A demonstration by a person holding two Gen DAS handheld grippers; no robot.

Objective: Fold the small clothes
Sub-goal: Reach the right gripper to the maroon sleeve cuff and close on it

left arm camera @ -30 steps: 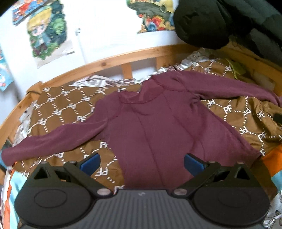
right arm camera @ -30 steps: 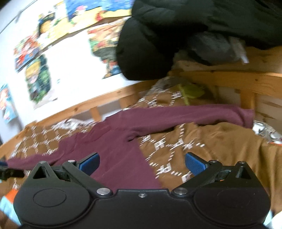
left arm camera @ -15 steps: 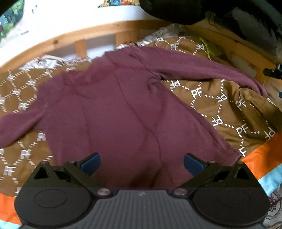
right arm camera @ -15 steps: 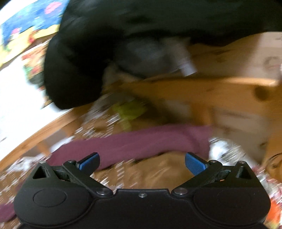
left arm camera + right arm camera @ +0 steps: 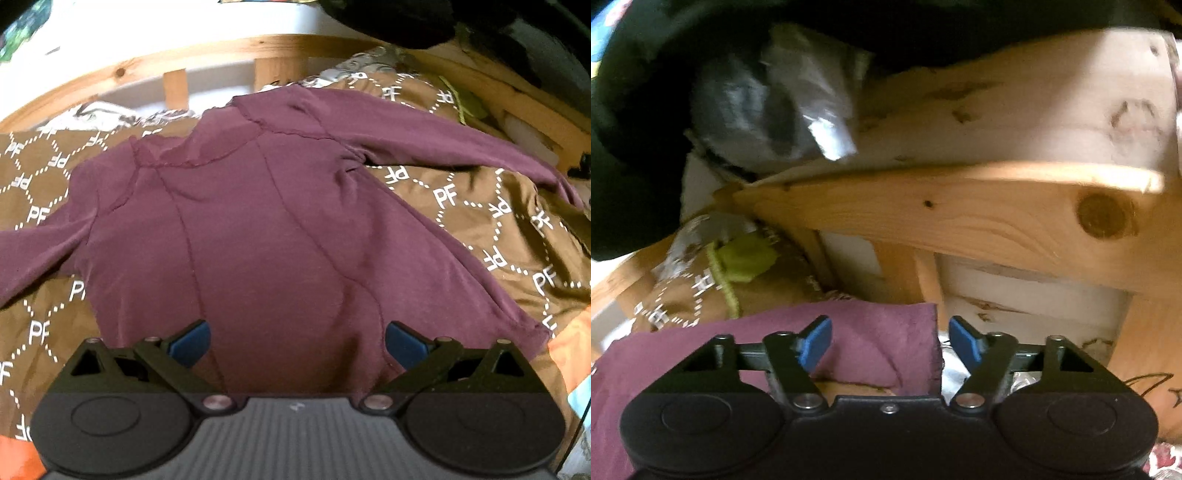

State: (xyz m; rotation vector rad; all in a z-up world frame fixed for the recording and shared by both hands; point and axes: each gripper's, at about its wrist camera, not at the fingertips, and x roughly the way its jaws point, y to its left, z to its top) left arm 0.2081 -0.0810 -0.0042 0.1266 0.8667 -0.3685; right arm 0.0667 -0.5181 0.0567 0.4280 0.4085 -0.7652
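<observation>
Lying spread flat across the brown patterned blanket (image 5: 517,236): a maroon long-sleeved top (image 5: 266,236), back seams showing, one sleeve reaching toward the blanket's left edge, the other stretching toward the wooden bed rail (image 5: 221,55) at the far right corner. Hovering over the top's near hem, tilted downward: the left gripper (image 5: 297,341), blue pads spread wide, nothing pinched. Pointing at the sleeve cuff (image 5: 886,343) by the wooden rail: the right gripper (image 5: 888,341), jaws just narrowing, cuff sitting between them, pads not yet pressing it.
</observation>
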